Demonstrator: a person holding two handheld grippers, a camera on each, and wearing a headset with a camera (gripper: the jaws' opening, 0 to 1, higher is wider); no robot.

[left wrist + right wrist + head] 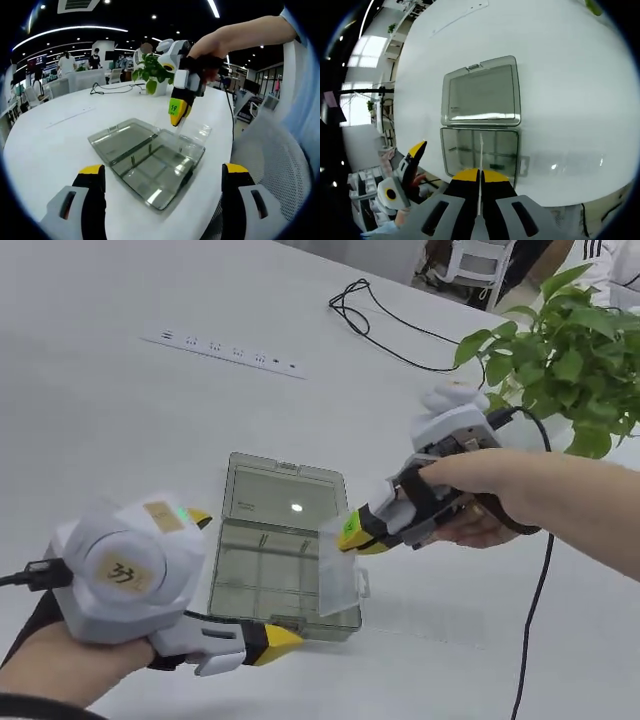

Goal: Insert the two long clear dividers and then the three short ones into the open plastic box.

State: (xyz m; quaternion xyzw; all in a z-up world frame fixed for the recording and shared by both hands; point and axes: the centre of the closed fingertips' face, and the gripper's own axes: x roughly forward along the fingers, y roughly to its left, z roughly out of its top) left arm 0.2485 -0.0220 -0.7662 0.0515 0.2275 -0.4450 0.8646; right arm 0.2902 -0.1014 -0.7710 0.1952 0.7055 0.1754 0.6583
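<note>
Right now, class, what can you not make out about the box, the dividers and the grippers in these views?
1. Head view: how many dividers already sit in the plastic box; it is clear on clear, and the held divider covers one corner.
2. Right gripper view: the held divider is edge-on in the right gripper; long or short, cannot tell.

You held left tool [238, 580] low, jaws wide apart; your right tool [352, 536], angled down, pinched divider [338, 580].
</note>
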